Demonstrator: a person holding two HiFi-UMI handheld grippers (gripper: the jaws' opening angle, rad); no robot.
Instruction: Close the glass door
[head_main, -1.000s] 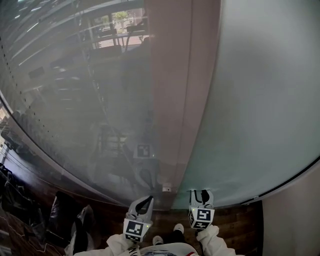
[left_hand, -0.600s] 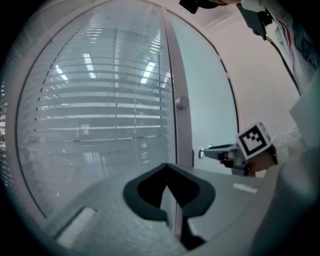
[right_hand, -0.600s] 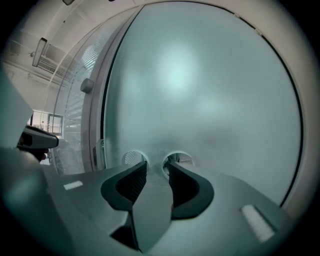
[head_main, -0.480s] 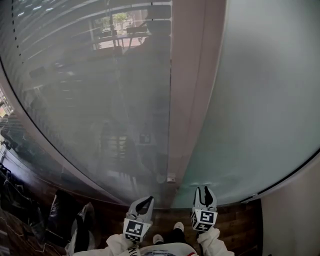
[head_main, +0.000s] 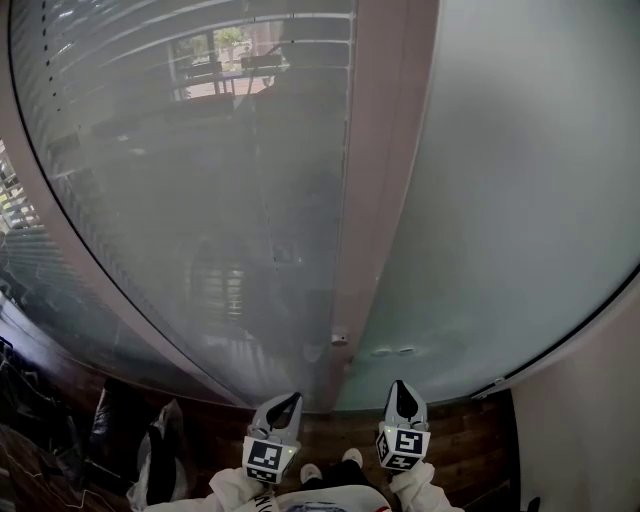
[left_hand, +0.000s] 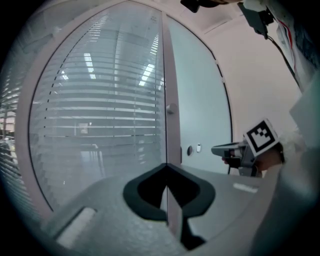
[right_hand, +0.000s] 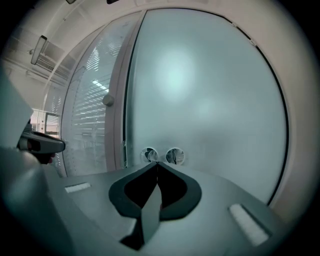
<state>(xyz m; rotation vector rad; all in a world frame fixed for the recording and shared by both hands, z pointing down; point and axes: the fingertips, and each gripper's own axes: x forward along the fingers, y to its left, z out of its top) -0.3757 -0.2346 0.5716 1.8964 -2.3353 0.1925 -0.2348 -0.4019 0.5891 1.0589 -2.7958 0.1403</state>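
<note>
glass door: i've got the frosted glass door (head_main: 520, 200) filling the right half of the head view, upright and straight ahead of both grippers.
door edge: its left edge runs along the pinkish post (head_main: 375, 180). in the right gripper view i see a thin dark line between the 2, and i can't tell whether they touch.
round fittings: 2 round fittings (right_hand: 174, 156) sit side by side low on the door, close to that edge.
right gripper: the right gripper (right_hand: 157, 163) has its jaws pressed together. they've just been closing, and nothing is between them.
right gripper vs door: its tips point at the door and line up just under the 2 fittings. i can't say whether they touch the glass.
left gripper: the left gripper (left_hand: 166, 166) has its jaws together too, with nothing in them.
left gripper vs door: it aims at the post, so the door lies just to its right and the slatted panel (left_hand: 100, 110) to its left.
knob: a small knob (left_hand: 171, 107) sticks out of the post, above the left tips in that view.
spacing: in the head view the 2 grippers sit side by side at the bottom, apart from each other, over the wooden floor (head_main: 470, 430).
</note>
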